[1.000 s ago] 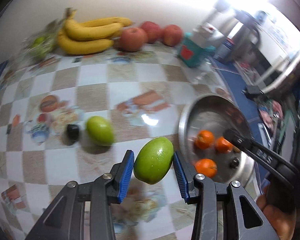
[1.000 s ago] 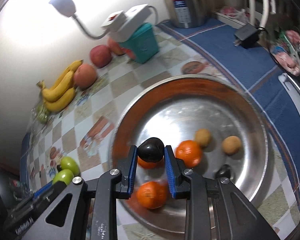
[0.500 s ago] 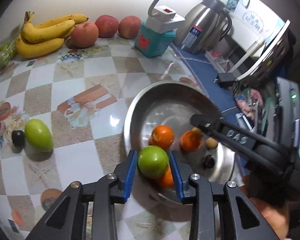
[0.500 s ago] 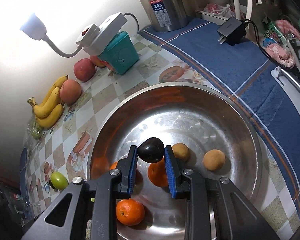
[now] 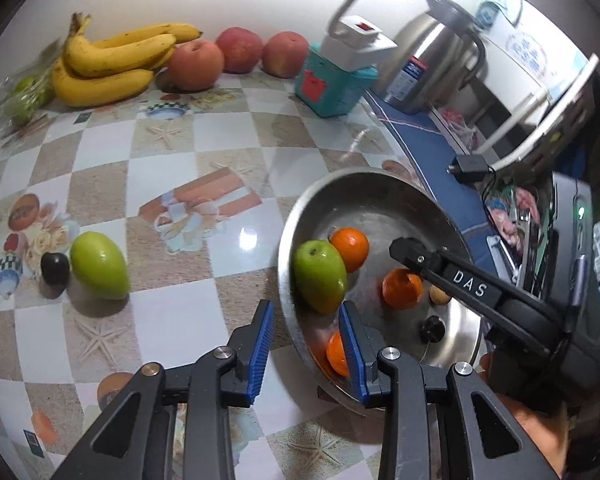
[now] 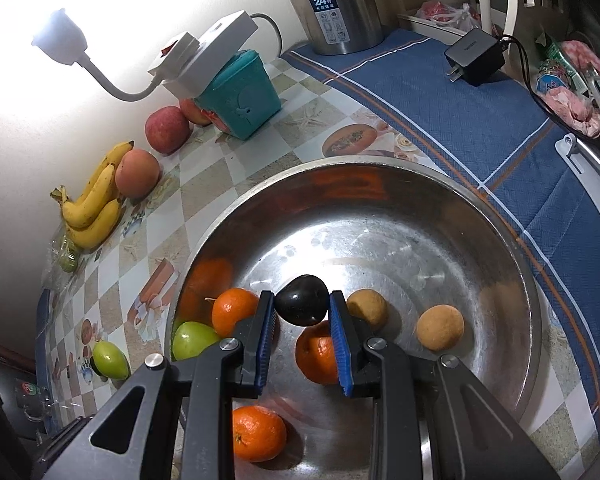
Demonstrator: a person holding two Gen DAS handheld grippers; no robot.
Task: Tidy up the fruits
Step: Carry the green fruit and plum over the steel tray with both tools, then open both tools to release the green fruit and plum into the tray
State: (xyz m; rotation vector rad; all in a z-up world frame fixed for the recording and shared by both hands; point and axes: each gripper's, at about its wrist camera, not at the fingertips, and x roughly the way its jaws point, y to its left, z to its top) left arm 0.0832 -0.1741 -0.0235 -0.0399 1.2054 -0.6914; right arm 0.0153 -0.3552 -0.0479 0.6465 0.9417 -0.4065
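Green mango (image 5: 319, 276) now lies in bowl (image 5: 380, 184), left tongs (image 5: 306, 334) released; right tongs (image 6: 302, 334) grasp dark plum (image 6: 302, 305).

We look steeply down from each wrist, the left camera just outside the steel bowl (image 5: 296, 216), the right close above its inside (image 6: 400, 216), both sharing bowl, bananas (image 5: 112, 60) and, seemingly, the dim kettle (image 6: 336, 4).

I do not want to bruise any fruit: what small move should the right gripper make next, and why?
Probably lower it a little, then open. The right gripper is shut on the dark fruit, held over the steel bowl, with an orange just beneath. A short drop onto bare metal beside that orange seems gentler.
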